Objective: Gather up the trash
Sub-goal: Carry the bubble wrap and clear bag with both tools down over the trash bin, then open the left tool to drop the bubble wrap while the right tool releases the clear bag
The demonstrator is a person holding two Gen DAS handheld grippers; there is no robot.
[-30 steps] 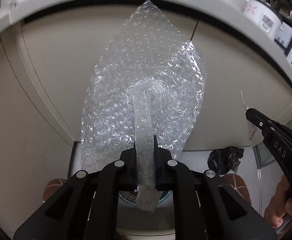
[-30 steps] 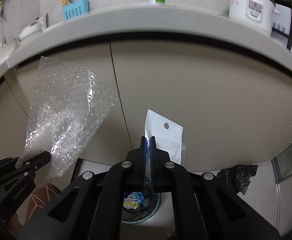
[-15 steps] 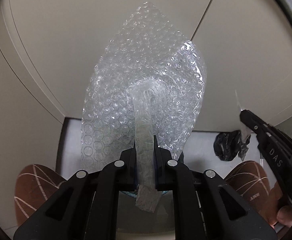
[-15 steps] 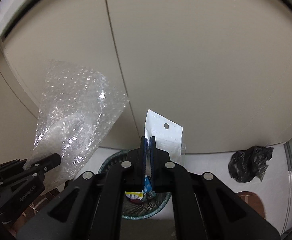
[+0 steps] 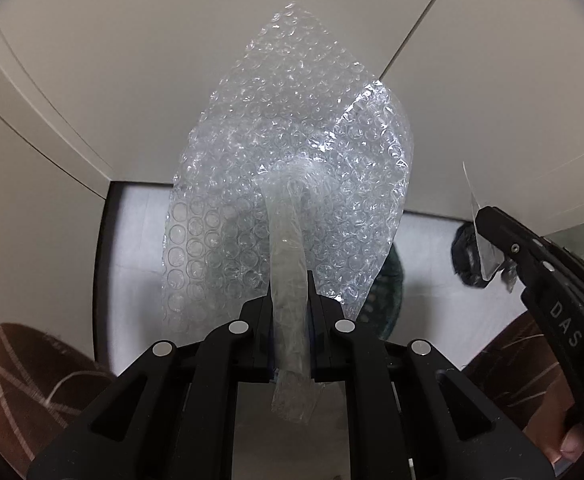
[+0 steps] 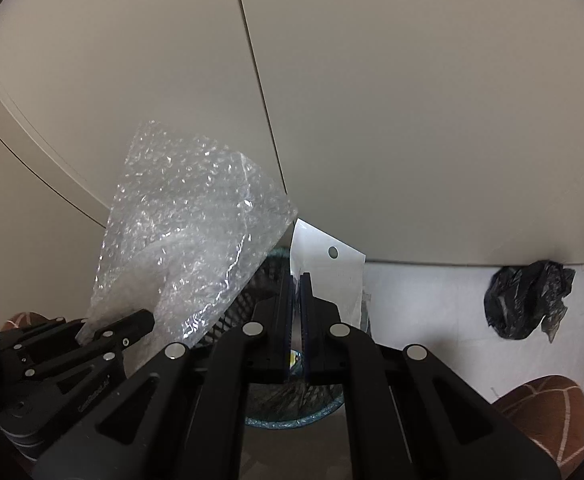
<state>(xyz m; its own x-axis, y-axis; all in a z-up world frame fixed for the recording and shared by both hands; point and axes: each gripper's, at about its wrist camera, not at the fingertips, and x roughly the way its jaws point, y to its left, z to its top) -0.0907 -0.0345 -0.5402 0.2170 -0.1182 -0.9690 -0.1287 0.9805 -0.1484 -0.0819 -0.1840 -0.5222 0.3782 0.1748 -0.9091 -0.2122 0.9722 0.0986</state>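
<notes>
I have the left gripper (image 5: 290, 300) pinching bubble wrap (image 5: 292, 168) and the right gripper (image 6: 297, 280) pinching a clear plastic packet (image 6: 324, 258), both above the mesh wastebasket (image 6: 292, 416) at lower centre, so next I should let go over it.

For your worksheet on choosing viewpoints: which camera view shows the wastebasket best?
The right wrist view: the wastebasket shows its mesh wall and teal rim below the right gripper. In the left wrist view only a dark sliver shows behind the bubble wrap.
</notes>
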